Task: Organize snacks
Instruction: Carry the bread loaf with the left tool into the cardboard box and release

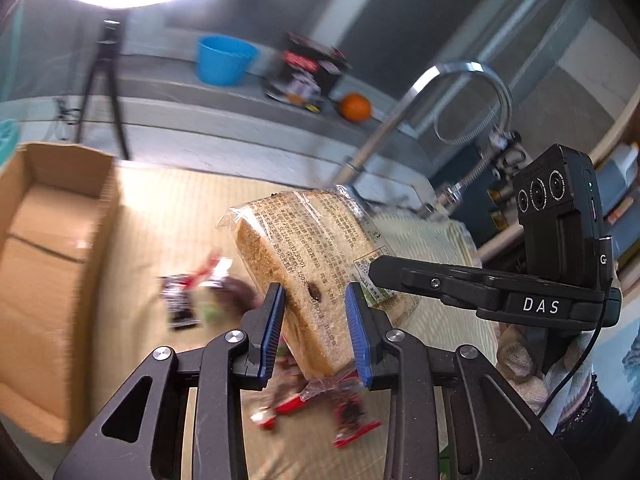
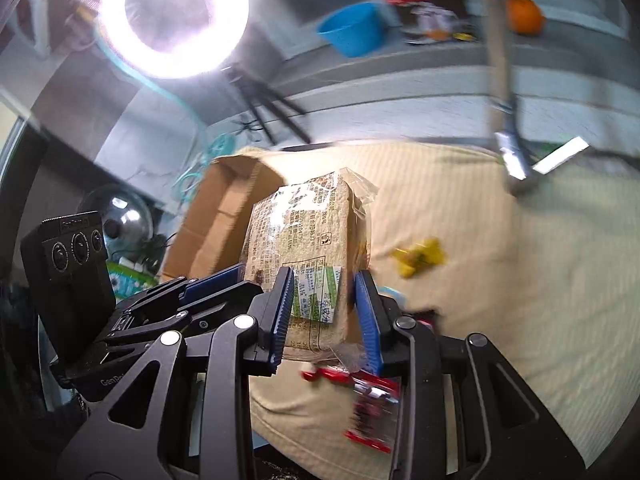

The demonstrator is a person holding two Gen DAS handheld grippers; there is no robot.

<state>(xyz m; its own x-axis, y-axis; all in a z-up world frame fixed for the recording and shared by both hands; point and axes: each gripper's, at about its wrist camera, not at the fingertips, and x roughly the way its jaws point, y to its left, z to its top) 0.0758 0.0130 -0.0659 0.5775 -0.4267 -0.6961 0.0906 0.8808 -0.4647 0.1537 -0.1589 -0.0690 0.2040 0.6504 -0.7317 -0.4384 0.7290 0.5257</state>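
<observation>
Box [image 1: 52,264]: open cardboard carton at the far left of the mat, mouth up and flaps out. Judged to be the collection point for the snacks; no items visible inside.

Dark packet [image 1: 180,300]: lies on the mat just right of the box, blurred. Not yet put away.

Left gripper [image 1: 314,326]: jaws closed against both broad faces of the bread, near its lower end. Gripping low leaves the upper part free for the other tool.

Bread [image 1: 304,256]: wrapped slice pack, held off the mat, tilted with its top leaning left. It sits between the two grippers, which meet at it from different sides. Probably a two-tool hold to steady a soft, slippery wrapper during transfer.

Right gripper [image 2: 322,320]: blue pads pressed on the bread's two narrow sides at the labelled lower end. Seen from the left wrist view, its finger reaches in from the right and touches the wrapper.

Red packets [image 2: 368,408]: lie on the mat under the bread, blurred. Still to be sorted.

Yellow packet [image 2: 420,258]: lies alone on the mat, right of the bread, well apart from the box.

Mat [image 2: 500,280]: pale ribbed cover serving as the work surface.
</observation>
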